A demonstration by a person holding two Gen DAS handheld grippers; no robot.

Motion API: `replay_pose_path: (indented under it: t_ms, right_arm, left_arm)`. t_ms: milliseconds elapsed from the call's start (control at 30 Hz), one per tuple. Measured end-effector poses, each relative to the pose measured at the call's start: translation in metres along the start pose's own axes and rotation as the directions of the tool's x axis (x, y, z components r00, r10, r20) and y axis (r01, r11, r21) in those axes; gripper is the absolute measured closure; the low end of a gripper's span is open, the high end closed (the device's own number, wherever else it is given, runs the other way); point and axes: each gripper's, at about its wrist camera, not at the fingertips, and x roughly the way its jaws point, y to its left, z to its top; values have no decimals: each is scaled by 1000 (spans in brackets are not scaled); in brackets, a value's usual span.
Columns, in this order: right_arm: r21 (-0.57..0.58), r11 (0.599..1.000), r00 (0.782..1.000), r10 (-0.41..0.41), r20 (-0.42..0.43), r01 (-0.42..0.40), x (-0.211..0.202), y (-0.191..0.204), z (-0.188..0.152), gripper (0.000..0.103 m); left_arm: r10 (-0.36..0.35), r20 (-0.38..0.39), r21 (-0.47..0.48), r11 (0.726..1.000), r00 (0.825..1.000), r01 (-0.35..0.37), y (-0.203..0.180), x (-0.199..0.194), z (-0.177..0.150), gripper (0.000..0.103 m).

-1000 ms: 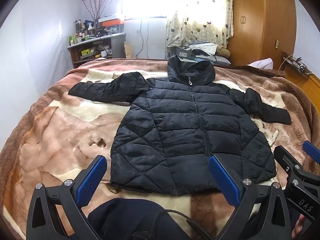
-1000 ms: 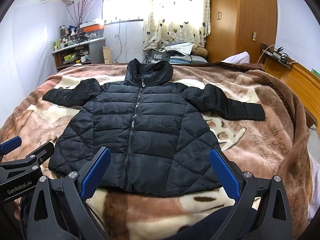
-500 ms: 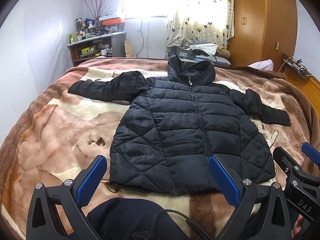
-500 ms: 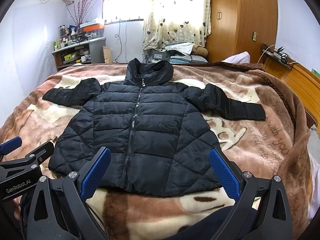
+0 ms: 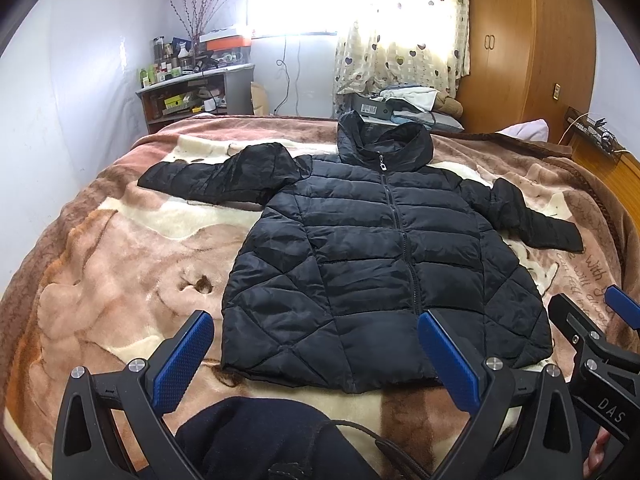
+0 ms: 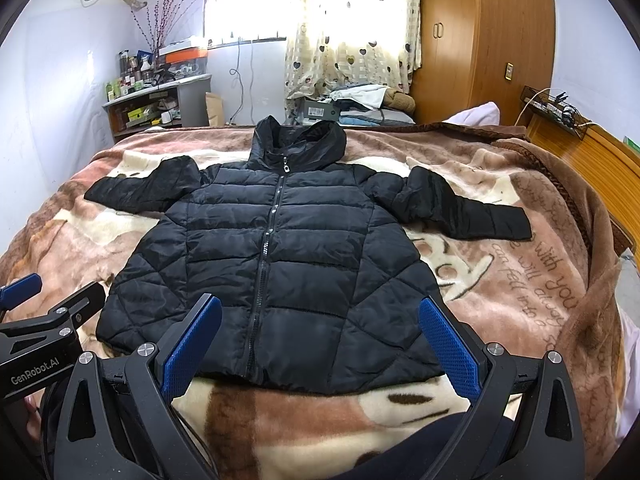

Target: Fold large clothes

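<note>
A black quilted hooded jacket (image 5: 372, 264) lies flat and zipped on the bed, front up, both sleeves spread out, hood toward the far wall; it also shows in the right wrist view (image 6: 272, 264). My left gripper (image 5: 316, 356) is open and empty, held above the near hem. My right gripper (image 6: 320, 340) is open and empty, also above the near hem. The right gripper shows at the right edge of the left wrist view (image 5: 596, 344). The left gripper shows at the left edge of the right wrist view (image 6: 44, 320).
The jacket lies on a brown and cream blanket (image 5: 120, 272) covering the bed. A cluttered shelf (image 5: 188, 92) stands at the far left, folded clothes (image 5: 412, 108) beyond the bed, a wooden wardrobe (image 5: 528, 48) far right. The person's dark clothing (image 5: 260, 440) is below.
Both views have shifted only slightly; the jacket lies as before and both grippers stay open.
</note>
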Motion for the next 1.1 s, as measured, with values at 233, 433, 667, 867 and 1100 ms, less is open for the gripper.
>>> replay_pose_path:
  t_ms: [233, 433, 667, 867, 1100]
  right_arm:
    - [0, 1000, 1000, -3, 1, 3, 2, -2, 0, 4]
    - [-2, 1000, 1000, -2, -1, 2, 2, -1, 0, 4]
    - [-1, 1000, 1000, -2, -3, 2, 4, -1, -1, 4]
    - [-2, 1000, 1000, -4, -6, 4, 5, -1, -2, 4]
    - [-3, 1000, 1000, 1, -9, -1, 16, 1, -5, 4]
  left_arm:
    - [-2, 0, 0, 1000, 1000, 2, 1, 0, 1, 0]
    - [-3, -1, -3, 1000, 1000, 3, 1, 1, 1, 0]
    - [-4, 0, -3, 1000, 1000, 4, 3, 2, 0, 0]
    - [-6, -5, -13, 1000, 1000, 6, 7, 5, 0, 0]
    - [-8, -13, -23, 1000, 1000, 7, 20, 13, 9, 0]
